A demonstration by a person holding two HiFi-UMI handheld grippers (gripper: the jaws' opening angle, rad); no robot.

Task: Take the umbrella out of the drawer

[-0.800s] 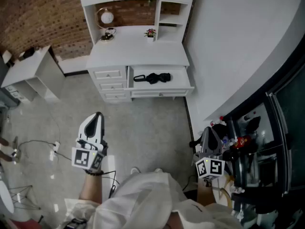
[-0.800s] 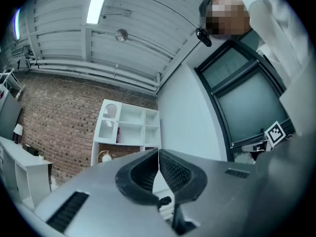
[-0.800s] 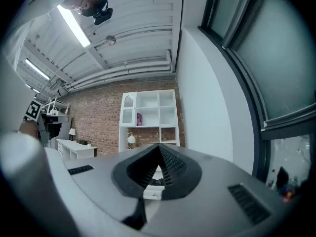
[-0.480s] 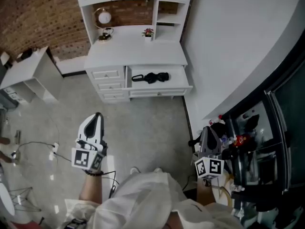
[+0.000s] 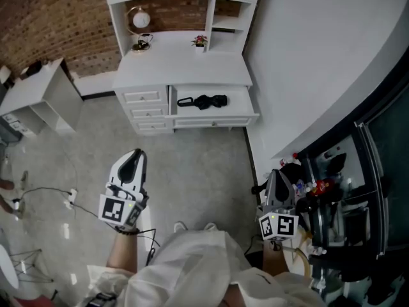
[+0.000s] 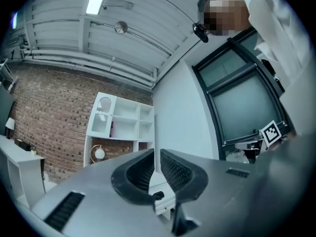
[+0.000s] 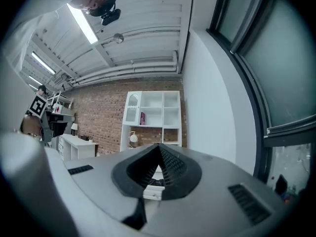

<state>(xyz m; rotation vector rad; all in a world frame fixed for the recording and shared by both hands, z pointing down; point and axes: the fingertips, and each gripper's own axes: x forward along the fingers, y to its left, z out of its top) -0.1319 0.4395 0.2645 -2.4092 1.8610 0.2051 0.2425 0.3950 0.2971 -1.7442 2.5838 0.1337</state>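
Head view: umbrella point(image 5: 203, 101) lies in the open drawer point(image 5: 214, 121), out of reach, so left tongs point(image 5: 133, 160) and right tongs point(image 5: 278, 174) are closed, empty.

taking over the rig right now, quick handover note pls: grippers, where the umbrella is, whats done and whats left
Left gripper: shut, empty, held out over the floor, well short of the desk.
Right gripper: shut, empty, at the person's right side.
Umbrella: black, folded, lying in the open drawer of the white desk.
Done: the drawer is pulled out.
Left: move up to the desk, open a gripper, close it on the umbrella and lift it out.
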